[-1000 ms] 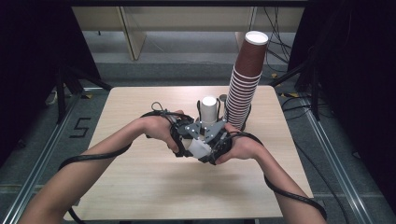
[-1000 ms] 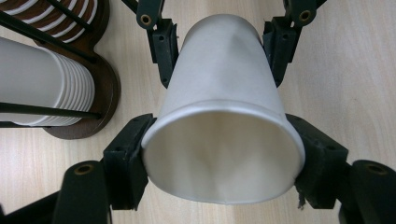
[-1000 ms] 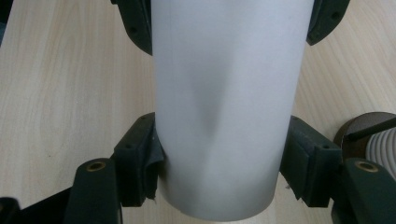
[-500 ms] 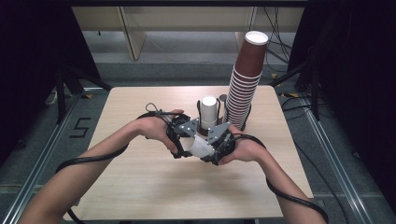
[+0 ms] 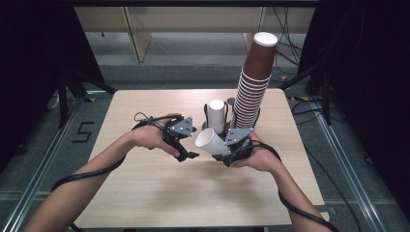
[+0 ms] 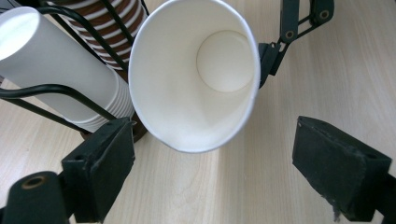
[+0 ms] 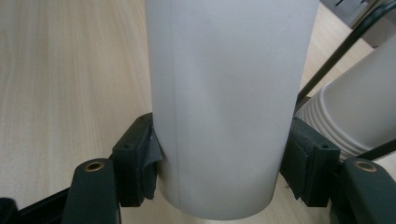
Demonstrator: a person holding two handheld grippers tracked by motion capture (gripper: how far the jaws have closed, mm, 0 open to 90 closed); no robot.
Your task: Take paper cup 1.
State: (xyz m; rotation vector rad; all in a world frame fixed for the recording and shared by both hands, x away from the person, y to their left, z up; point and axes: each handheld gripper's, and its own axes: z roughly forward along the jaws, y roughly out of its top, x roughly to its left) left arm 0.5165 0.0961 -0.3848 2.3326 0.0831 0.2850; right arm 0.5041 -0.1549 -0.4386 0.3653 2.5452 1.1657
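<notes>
A single white paper cup [image 5: 211, 142] lies tilted on its side above the table, mouth toward the left, with my right gripper [image 5: 228, 153] shut on its body. In the right gripper view both pads [image 7: 140, 163] press on the cup [image 7: 224, 93]. My left gripper [image 5: 187, 153] hangs just left of the cup's mouth. Its jaws opened within the last second and have just been closing a little; they stand open with nothing between them. In the left gripper view the cup's open mouth [image 6: 196, 74] faces me just ahead of my left gripper [image 6: 217, 163], untouched.
A black wire holder [image 5: 207, 116] behind the hands carries a short stack of white cups [image 5: 216, 112] and a tall, leaning stack of brown cups [image 5: 254, 82]. The wooden table [image 5: 145, 193] has bare room in front and at the left. Cables trail from both grippers.
The left gripper has let go of the white cup and drawn away to the left. Both hands have come a little toward the front edge, and the cup's mouth now shows.
</notes>
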